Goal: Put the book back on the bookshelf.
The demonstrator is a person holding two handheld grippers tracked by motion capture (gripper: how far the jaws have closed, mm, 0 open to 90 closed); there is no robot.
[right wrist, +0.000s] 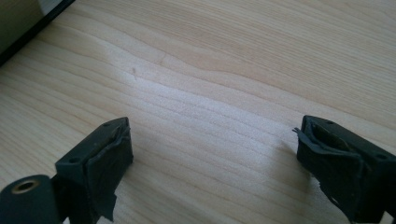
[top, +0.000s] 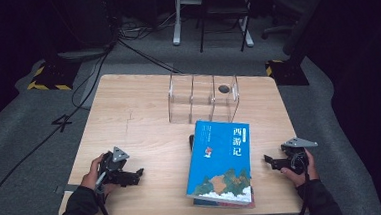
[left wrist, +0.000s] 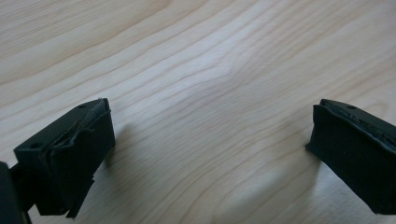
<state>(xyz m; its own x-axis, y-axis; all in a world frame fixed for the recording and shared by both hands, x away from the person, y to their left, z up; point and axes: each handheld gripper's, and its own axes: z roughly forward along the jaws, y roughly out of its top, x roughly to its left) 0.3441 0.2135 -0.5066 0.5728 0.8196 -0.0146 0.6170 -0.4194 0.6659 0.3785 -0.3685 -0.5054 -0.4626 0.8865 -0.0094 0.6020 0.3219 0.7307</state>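
While both tongs rest on the bench (top: 139, 125), we count two stacked books and one clear rack.

Between our left tongs (top: 138, 173) and right tongs (top: 268, 159) lies the blue book (top: 221, 160) atop a second book (top: 224, 202); both tongs gape wide, holding nothing. Beyond the books stands the clear rack (top: 203, 97) with three compartments, a dark knob (top: 223, 89) on it.
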